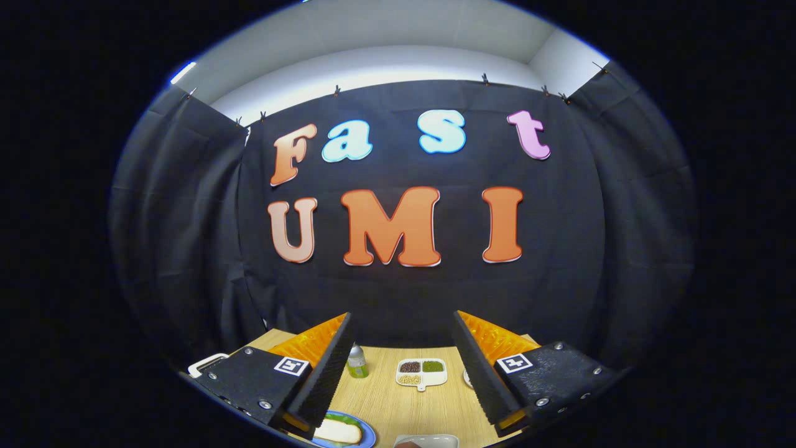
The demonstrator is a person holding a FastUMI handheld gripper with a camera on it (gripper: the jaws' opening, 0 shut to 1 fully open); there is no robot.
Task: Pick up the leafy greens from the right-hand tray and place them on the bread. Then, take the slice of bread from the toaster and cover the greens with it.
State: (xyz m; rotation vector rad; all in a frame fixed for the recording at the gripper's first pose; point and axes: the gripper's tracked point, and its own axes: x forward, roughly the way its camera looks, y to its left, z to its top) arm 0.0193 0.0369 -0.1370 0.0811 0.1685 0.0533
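Bread (336,431) lies on a blue plate (367,437) on the wooden table (398,398), just below the gripper (402,323), whose fingers stand wide apart, holding and touching nothing. Beyond the plate, open tabletop runs to a small bottle (357,361) and a divided white dish (421,373) near the far edge.

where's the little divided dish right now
In the gripper view the divided dish sits on the wooden table beyond the open hand-held gripper, between its fingers, with a small green bottle beside it.
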